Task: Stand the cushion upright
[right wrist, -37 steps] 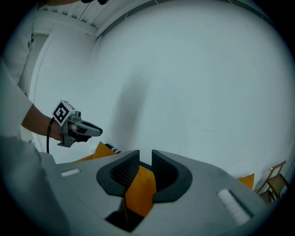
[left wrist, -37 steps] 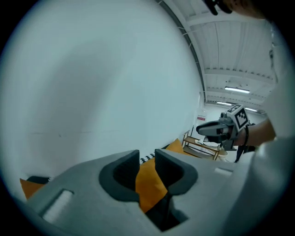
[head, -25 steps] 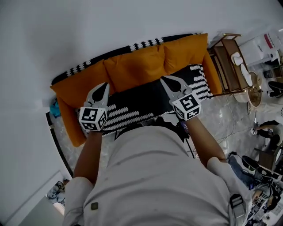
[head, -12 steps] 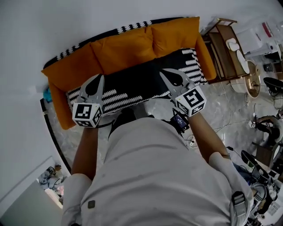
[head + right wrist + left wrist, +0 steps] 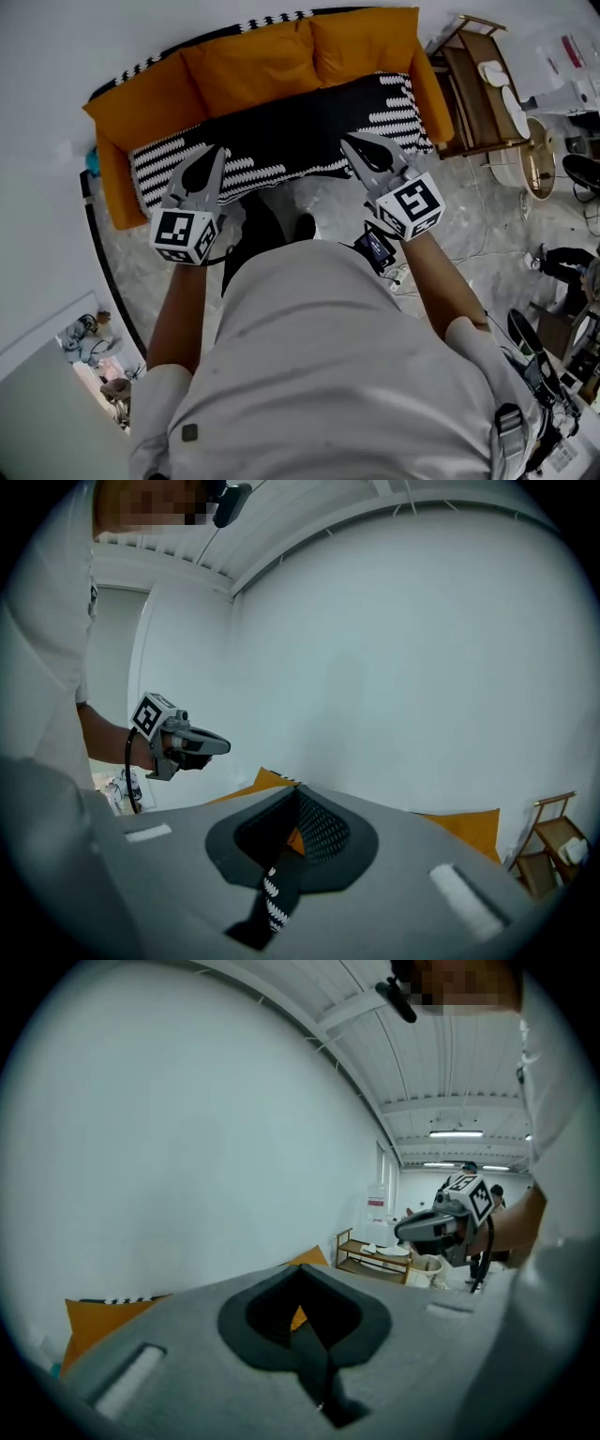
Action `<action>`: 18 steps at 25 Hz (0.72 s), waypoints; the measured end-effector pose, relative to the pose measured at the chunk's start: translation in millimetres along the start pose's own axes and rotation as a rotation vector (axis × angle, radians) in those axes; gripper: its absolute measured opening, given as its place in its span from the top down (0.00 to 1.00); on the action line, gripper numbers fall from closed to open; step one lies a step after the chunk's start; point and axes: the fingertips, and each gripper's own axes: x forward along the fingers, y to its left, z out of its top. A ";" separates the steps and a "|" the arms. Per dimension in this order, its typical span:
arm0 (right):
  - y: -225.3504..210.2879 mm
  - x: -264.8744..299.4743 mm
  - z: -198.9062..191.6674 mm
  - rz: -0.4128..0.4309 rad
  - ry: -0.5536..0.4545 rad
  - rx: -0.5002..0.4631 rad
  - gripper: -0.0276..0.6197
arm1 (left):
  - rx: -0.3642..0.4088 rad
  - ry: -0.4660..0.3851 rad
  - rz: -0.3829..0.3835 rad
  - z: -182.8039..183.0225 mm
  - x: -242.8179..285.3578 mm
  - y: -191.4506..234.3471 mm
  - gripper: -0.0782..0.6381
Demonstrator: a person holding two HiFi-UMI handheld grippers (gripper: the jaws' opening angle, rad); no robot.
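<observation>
Two orange back cushions point(image 5: 248, 64) point(image 5: 364, 39) stand side by side against the back of an orange sofa point(image 5: 112, 178). A black-and-white patterned cover point(image 5: 281, 141) lies over the seat. My left gripper point(image 5: 216, 152) is shut and empty, its tip at the seat's front edge on the left. My right gripper point(image 5: 356, 142) is shut and empty too, at the front edge further right. Neither touches a cushion. In the left gripper view the shut jaws point(image 5: 302, 1274) point at the white wall, with the right gripper point(image 5: 441, 1224) beside them. The right gripper view point(image 5: 298, 791) shows the left gripper point(image 5: 183, 745).
A wooden side table point(image 5: 473, 89) with white items stands right of the sofa. A round pale object point(image 5: 536, 164) and cables lie on the marble floor point(image 5: 469, 244) at the right. The person's trunk fills the lower head view. A white wall rises behind the sofa.
The person has backed away from the sofa. Both grippers came off the seat back to its front edge, still shut and empty. The cushions have not moved.
</observation>
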 end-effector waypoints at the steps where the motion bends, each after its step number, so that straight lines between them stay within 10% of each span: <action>1: 4.6 -4.3 -0.8 0.008 -0.003 0.001 0.94 | 0.000 -0.001 0.004 0.5 -5.7 -5.6 0.89; 18: 123.4 -5.7 29.4 -0.004 -0.041 -0.020 0.94 | 0.022 -0.089 -0.038 23.2 -119.0 1.1 0.89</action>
